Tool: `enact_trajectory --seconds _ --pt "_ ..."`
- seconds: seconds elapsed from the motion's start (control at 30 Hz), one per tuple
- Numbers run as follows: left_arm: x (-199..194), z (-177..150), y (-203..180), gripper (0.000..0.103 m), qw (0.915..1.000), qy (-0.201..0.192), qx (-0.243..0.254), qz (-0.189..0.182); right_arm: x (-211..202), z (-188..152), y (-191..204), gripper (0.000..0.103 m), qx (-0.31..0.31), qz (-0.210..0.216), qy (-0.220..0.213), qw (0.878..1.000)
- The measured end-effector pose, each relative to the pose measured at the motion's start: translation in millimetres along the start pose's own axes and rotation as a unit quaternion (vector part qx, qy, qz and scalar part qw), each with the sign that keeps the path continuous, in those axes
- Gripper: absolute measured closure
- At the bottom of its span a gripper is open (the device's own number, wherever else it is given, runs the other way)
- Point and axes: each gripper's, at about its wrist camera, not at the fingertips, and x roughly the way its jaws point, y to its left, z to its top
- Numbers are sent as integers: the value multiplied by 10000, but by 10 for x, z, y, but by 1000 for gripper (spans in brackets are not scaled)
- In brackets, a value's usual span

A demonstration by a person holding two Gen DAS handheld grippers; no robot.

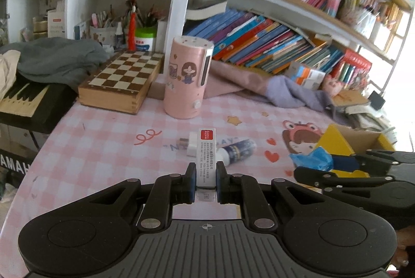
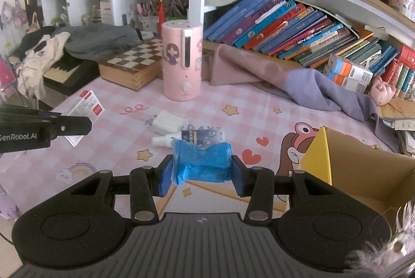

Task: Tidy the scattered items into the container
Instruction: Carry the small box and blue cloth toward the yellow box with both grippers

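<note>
A slim white box (image 1: 206,158) is clamped on its narrow sides in the left gripper (image 1: 205,183), jaws nearly shut on it, at lower centre of the left view. A crumpled blue packet (image 2: 201,163) is pinched by the right gripper (image 2: 201,175), jaws narrowly parted around its bulk. Both are held clear of the pink checked tablecloth (image 2: 233,101), presumably for carrying to the cardboard box (image 2: 363,174) at lower right (its flaps open). A white case (image 2: 170,122) and a small spray bottle (image 2: 192,138) are left lying mid-table.
</note>
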Motion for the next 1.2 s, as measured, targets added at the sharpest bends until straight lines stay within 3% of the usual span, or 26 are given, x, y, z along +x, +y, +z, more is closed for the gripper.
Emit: enact_trajectory --seconds 0.33,0.93,1.2 --pt "-482 -239 -126 90 9994 -213 -22 -255 -343 -211 128 60 269 -119 -40 9996" --pt "-1286 -837 -178 90 9988 -233 101 -409 -1076 -829 451 61 702 -133 38 9974" --pt "-1448 -1087 -279 90 9979 -80 265 -579 -1387 -1160 566 61 733 -277 77 9969"
